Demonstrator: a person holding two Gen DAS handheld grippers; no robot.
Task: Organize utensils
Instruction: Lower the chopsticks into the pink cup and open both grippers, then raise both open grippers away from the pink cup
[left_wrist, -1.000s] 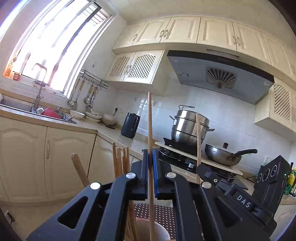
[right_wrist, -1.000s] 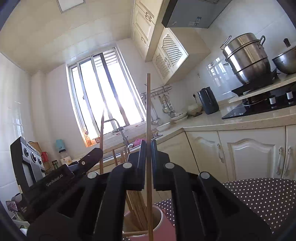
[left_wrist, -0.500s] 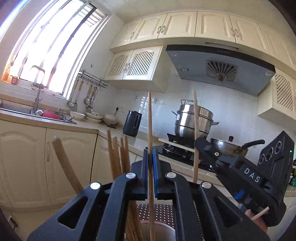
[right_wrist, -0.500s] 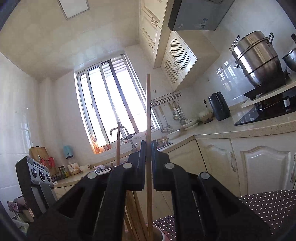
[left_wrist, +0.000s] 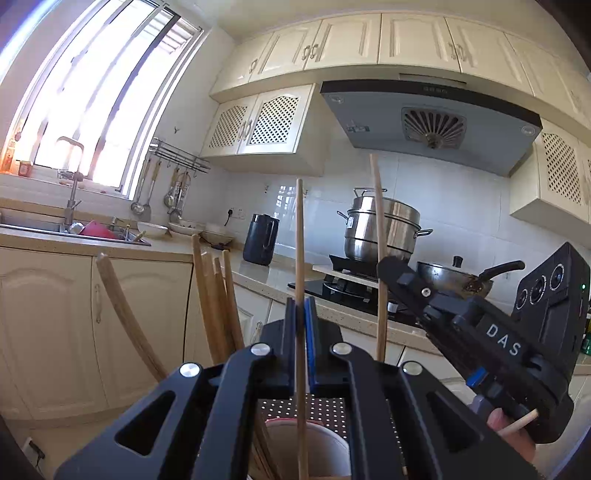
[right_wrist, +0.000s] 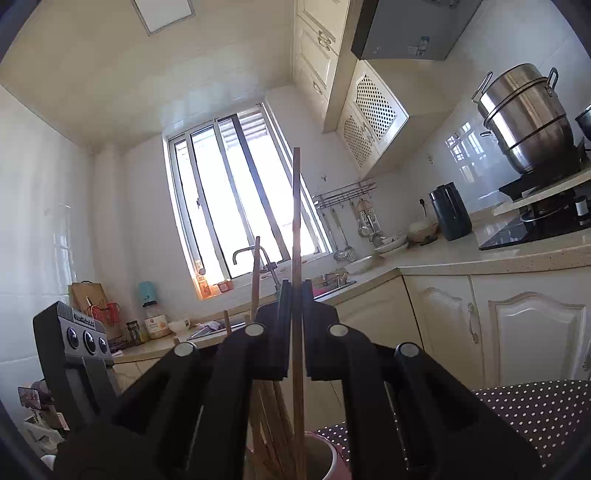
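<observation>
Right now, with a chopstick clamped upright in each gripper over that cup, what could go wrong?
1. The left gripper and right gripper each pinch a single thin chopstick with shut jaws; a stick could pivot or slip out.
2. The cup is already crowded with leaning chopsticks, so a lowered tip may catch on them or tip the cup.
3. The grippers sit close together, so the two sticks might collide.
</observation>
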